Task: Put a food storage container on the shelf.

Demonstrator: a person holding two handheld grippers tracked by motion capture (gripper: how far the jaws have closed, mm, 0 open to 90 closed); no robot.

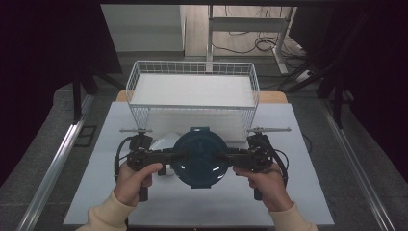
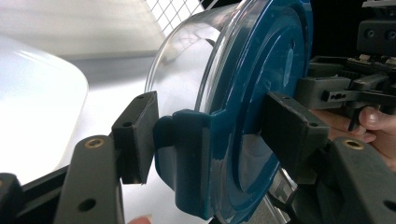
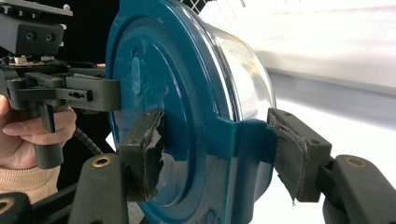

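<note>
From above, a person's two hands come in at the bottom of the high view, each gripping a black tool. The left tool (image 1: 174, 156) and right tool (image 1: 226, 156) meet on opposite sides of a round tub (image 1: 200, 158) with a teal lid, held between them above the pale tabletop (image 1: 298, 192). Beyond it stands a white wire basket (image 1: 192, 89), and a white object (image 1: 163, 143) lies just left of the tub. In the left tool's view, the jaws stand partly apart, one pad pressed on the lid's side clasp (image 2: 187, 158), the other on the flat top of the lid; the clear body of the tub curves away behind. The other tool reaches the far edge. In the right tool's view, the grip mirrors this: one worn pad against the lid's top, the other on a teal clasp (image 3: 247, 140), jaws partly apart and clamped on the tub.
</note>
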